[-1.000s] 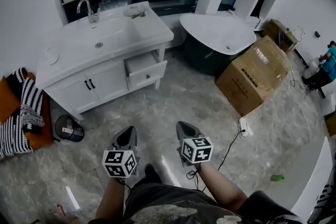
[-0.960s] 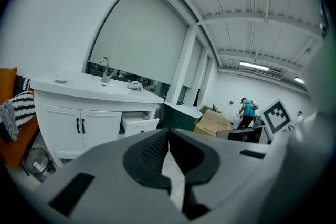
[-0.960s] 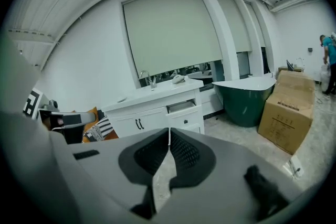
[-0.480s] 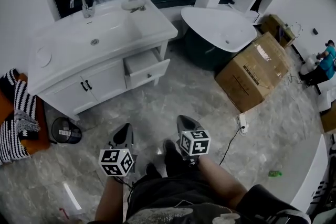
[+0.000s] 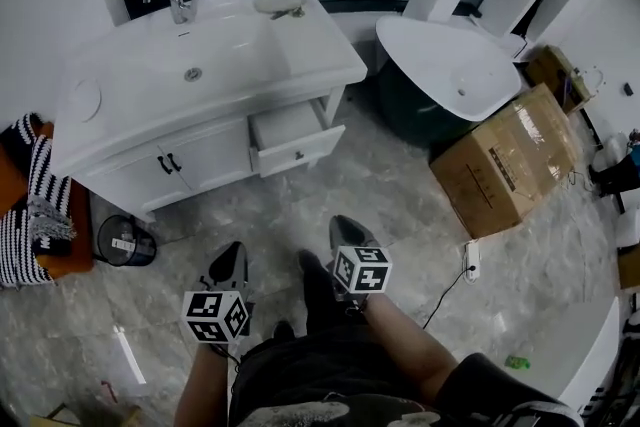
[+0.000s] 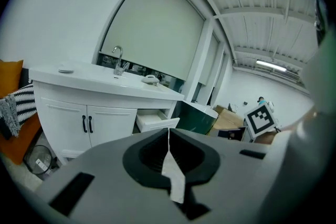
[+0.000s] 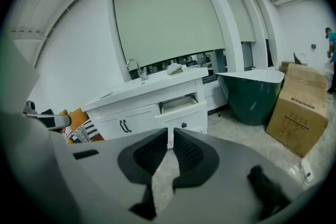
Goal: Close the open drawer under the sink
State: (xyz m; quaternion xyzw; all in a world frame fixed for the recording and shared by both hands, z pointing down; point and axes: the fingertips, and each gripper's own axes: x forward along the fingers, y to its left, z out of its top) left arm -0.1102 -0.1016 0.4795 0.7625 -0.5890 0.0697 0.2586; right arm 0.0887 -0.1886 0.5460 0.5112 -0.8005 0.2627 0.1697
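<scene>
The white sink cabinet [image 5: 130, 160] stands ahead on the left, with its right-hand drawer [image 5: 298, 143] pulled out; the drawer [image 6: 156, 121] also shows in the left gripper view, and the drawer [image 7: 181, 106] in the right gripper view. My left gripper [image 5: 229, 262] and right gripper [image 5: 346, 227] hang low over the marble floor, well short of the cabinet and apart from it. Both point toward it. The left gripper [image 6: 168, 132] has its jaws pressed together, empty. The right gripper [image 7: 170, 135] is shut too, holding nothing.
A dark green tub with a white rim [image 5: 447, 63] and a large cardboard box [image 5: 510, 167] stand to the right. A power strip [image 5: 472, 260] with its cable lies on the floor. A small black bin [image 5: 125, 241] and a striped cushion [image 5: 40, 205] sit left of the cabinet.
Both grippers have moved forward toward the cabinet and a little lower, and the cabinet looks nearer. A foot has stepped forward between them. The jaws stay shut.
</scene>
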